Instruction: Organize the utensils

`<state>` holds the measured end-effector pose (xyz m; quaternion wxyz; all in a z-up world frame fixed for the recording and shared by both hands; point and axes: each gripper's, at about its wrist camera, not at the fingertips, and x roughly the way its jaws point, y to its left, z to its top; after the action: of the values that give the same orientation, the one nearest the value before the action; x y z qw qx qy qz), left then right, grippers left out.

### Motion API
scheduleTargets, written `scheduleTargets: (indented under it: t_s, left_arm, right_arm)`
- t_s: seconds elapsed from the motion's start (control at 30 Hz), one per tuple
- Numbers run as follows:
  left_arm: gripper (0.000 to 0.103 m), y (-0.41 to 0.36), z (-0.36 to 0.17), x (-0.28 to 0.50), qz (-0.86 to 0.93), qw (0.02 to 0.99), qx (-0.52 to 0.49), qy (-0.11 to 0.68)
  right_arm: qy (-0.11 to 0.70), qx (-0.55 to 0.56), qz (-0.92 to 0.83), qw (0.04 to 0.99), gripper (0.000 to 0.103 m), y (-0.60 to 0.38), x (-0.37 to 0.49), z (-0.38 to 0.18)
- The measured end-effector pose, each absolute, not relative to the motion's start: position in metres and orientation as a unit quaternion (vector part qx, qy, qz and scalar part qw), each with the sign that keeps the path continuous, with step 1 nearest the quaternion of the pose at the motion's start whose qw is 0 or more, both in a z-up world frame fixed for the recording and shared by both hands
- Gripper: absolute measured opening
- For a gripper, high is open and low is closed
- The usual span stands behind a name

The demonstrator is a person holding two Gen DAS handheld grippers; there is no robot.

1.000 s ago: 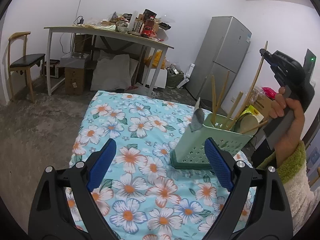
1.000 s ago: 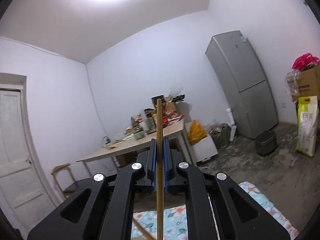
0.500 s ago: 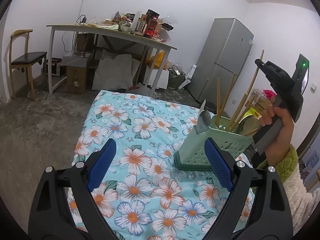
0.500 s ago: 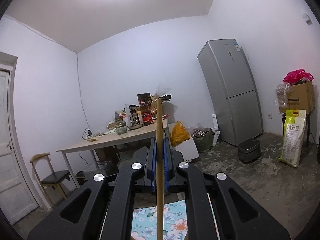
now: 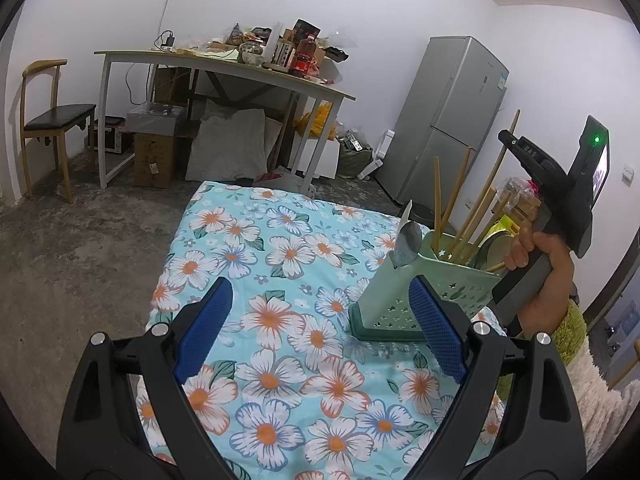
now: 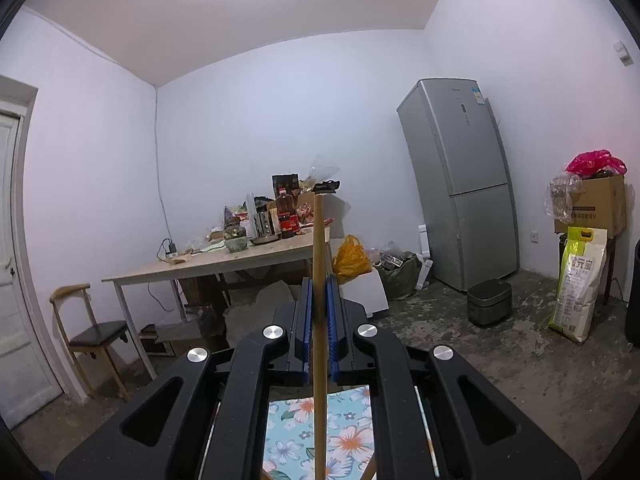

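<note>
A green perforated utensil holder point(image 5: 384, 300) stands on the floral tablecloth point(image 5: 280, 280), right of centre. Several wooden chopsticks point(image 5: 437, 192) and a metal spoon point(image 5: 408, 240) stick out of it. Low in front of it, my left gripper point(image 5: 320, 328) is open with nothing between its blue pads point(image 5: 204, 330). A hand point(image 5: 540, 252) holds my right gripper point(image 5: 505, 137) just right of and above the holder. It is shut on one wooden chopstick point(image 5: 515, 120) that slants down toward the holder's top. In the right wrist view that chopstick point(image 6: 319, 248) stands upright between the closed pads of the right gripper point(image 6: 319, 320).
Across the concrete floor stand a cluttered table point(image 5: 224, 60), a wooden chair point(image 5: 52, 116) at the left and a grey fridge point(image 5: 452, 120). A rice cooker point(image 6: 490, 300), a rice bag point(image 6: 580, 280) and a cardboard box point(image 6: 596, 204) sit along the right wall.
My right gripper has come down with the chopstick, closer to the holder, and its view has tipped from the ceiling to the room. The left gripper has stayed put and open.
</note>
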<state>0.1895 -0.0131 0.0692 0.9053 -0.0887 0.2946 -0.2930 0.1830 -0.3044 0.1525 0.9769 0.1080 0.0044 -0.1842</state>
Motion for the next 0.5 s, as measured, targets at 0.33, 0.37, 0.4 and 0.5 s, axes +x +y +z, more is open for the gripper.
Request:
scheduleTargets:
  t_s: [0.33, 0.37, 0.4, 0.5]
  left_arm:
    - [0.086, -0.014, 0.072, 0.187, -0.295, 0.906, -0.087, 0.29]
    - [0.086, -0.015, 0.073, 0.186, -0.296, 0.906, -0.087, 0.29]
    - [0.086, -0.015, 0.074, 0.185, -0.296, 0.906, -0.087, 0.289]
    - [0.086, -0.018, 0.076, 0.183, -0.301, 0.905, -0.086, 0.288]
  right_arm:
    - [0.004, 0.11, -0.171, 0.979, 0.018, -0.302, 0.161, 0.153]
    - [0.003, 0.11, -0.168, 0.98, 0.018, -0.301, 0.157, 0.155]
    - [0.003, 0.11, -0.165, 0.98, 0.02, -0.3, 0.154, 0.156]
    - [-0.004, 0.107, -0.153, 0.982, 0.028, -0.296, 0.136, 0.164]
